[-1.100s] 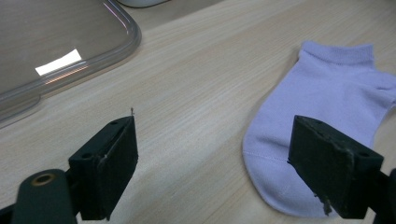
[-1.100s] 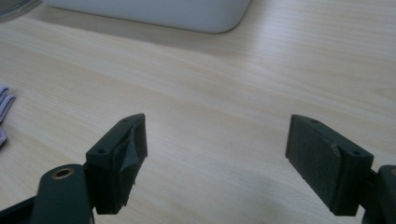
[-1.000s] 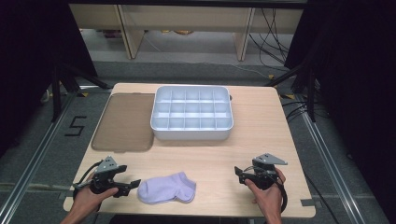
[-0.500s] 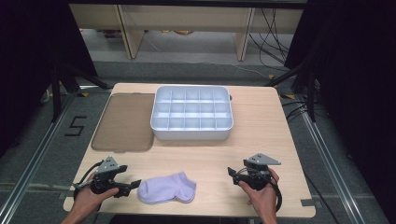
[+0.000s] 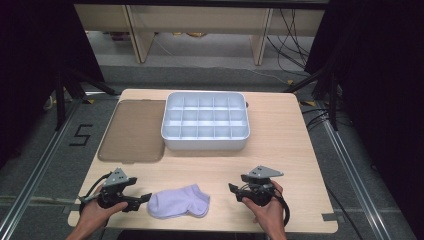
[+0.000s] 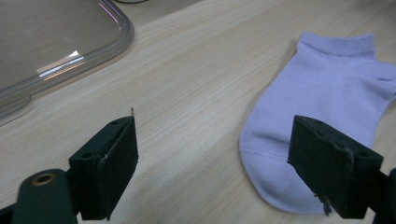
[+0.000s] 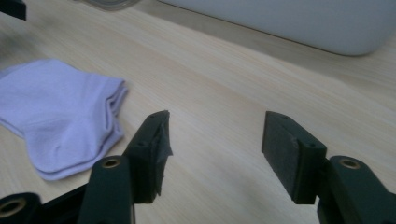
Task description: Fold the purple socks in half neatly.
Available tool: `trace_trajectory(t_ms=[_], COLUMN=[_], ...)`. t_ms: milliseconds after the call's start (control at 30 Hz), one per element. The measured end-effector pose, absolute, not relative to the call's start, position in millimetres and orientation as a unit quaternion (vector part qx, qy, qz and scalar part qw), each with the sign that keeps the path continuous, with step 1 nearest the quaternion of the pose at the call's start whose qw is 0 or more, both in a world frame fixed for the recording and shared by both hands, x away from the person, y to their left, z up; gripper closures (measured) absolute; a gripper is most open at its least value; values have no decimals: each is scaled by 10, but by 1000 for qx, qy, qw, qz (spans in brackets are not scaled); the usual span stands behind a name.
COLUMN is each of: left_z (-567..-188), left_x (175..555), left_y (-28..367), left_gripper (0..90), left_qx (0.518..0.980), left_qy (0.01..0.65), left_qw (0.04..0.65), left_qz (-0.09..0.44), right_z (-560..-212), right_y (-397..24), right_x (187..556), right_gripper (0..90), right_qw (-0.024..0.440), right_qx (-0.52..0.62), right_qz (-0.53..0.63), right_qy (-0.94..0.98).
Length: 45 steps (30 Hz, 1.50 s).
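High view: lilac sock [image 5: 179, 201], flat at near bench [image 5: 280, 130] edge between both tongs. Left tongs [image 5: 142, 198] wide open, empty, at its toe; a low closure could pinch one layer only. Right tongs [image 5: 234, 189] open, empty, now nearer the sock than a second ago.

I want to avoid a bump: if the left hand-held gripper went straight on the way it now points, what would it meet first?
Probably the lavender ankle sock: the left hand-held gripper, open, points at its toe. Depth is unclear.
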<state>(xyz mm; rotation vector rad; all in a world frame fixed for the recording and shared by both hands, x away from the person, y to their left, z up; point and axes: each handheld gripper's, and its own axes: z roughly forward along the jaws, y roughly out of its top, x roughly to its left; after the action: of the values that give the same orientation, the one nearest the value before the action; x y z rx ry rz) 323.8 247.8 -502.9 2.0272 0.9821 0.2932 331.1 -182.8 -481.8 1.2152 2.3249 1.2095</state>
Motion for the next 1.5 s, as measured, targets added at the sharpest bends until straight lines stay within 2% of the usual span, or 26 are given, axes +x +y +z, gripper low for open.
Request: trace_trajectory(t_ms=[133,333,567,1033,1500], left_z=[-5030,-5029,-5039,-5032,-5033], left_x=[3236,3244,3239,3242,3236], left_y=[2477,2489,2466,2474,2466], left_gripper=[154,155,155,155,155], left_qx=[810,814,805,809,810], left_qy=[392,389,396,392,389], left_qw=[421,415,425,421,423], left_qz=[117,120,118,118,114], right_z=[-4788,-4754,-4790,-4884,-4967], right_y=[-1683,-1430,-1118,-779,-737], right_x=[3294,3262,3231,3269,3309], right_gripper=[530,728,852,877,879], right_qw=[123,124,97,81,83], right_qx=[397,355,305,265,258], right_qz=[422,424,410,385,352], right_qy=[806,824,854,880,896])
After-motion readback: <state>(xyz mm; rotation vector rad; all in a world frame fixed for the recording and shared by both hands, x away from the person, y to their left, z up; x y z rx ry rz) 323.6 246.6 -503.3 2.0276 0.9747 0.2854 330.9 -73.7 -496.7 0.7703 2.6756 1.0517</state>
